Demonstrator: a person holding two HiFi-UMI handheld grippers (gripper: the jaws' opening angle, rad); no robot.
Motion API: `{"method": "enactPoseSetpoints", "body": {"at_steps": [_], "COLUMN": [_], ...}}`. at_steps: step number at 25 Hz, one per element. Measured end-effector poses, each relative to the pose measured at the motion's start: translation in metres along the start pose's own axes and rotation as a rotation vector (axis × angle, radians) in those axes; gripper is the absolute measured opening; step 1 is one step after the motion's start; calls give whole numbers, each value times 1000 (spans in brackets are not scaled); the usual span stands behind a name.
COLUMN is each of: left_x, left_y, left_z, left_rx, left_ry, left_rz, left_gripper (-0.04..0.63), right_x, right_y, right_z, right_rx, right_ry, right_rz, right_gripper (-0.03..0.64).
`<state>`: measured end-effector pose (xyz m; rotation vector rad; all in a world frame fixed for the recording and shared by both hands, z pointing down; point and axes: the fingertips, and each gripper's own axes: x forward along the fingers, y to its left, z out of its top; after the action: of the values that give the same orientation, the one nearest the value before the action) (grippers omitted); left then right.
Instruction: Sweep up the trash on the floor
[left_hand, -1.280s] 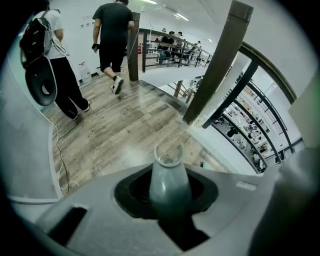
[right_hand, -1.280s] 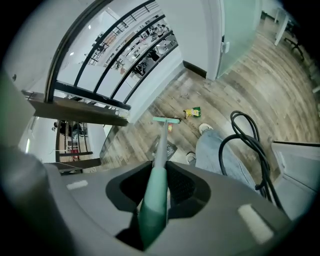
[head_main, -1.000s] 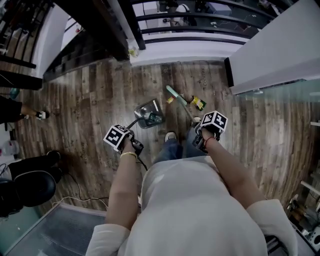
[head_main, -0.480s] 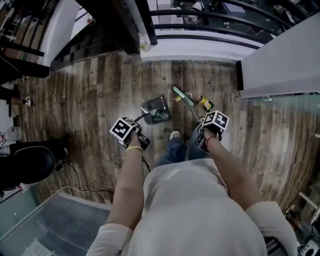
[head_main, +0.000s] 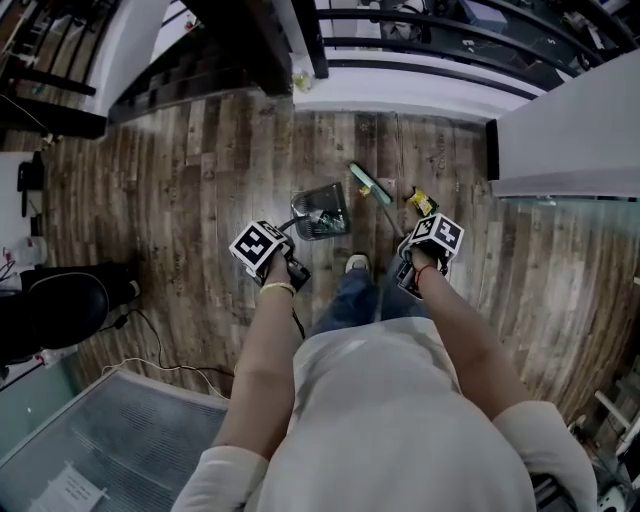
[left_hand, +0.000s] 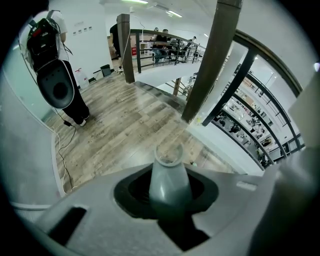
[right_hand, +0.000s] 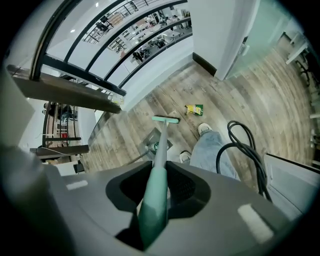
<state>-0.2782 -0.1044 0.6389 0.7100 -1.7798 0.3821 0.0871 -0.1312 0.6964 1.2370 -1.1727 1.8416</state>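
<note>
A yellow-green wrapper (head_main: 421, 202) lies on the wooden floor, just right of the green broom head (head_main: 369, 184). In the right gripper view the same wrapper (right_hand: 194, 109) sits right of the broom head (right_hand: 165, 119). My right gripper (head_main: 413, 268) is shut on the green broom handle (right_hand: 156, 190). The grey dustpan (head_main: 320, 211) rests on the floor left of the broom, with some trash inside. My left gripper (head_main: 284, 266) is shut on the dustpan's grey handle (left_hand: 169, 182).
A white ledge with black railing (head_main: 420, 50) bounds the floor ahead, and a white wall (head_main: 570, 120) stands at the right. A person in black (head_main: 50, 310) and cables (head_main: 150, 350) are at the left. My own shoe (head_main: 355, 264) is beside the dustpan.
The view has shifted forward and down the floor. Broom head, dustpan and both grippers have moved slightly toward the railing; the broom head now sits closer to the wrapper.
</note>
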Motion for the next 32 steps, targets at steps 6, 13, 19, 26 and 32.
{"method": "enactPoseSetpoints", "body": {"at_steps": [6, 13, 19, 26, 32], "left_x": [1, 4, 4, 6, 7], "left_y": [-4, -8, -12, -15, -19], "left_z": [0, 2, 5, 8, 5], "left_rx": [0, 0, -1, -5, -6], "left_ry": [-2, -7, -3, -7, -6], "left_rz": [3, 11, 16, 16, 15], "left_gripper": [92, 94, 97, 101, 104], "right_x": [4, 7, 6, 9, 11], "right_y": [1, 0, 1, 6, 9], "right_z": [-12, -25, -38, -52, -66], "right_rx": [8, 28, 43, 111, 152], "right_ry": [13, 39, 60, 88, 114], "right_rz": [8, 21, 32, 68, 98], "right_gripper": [97, 95, 95, 95, 95]}}
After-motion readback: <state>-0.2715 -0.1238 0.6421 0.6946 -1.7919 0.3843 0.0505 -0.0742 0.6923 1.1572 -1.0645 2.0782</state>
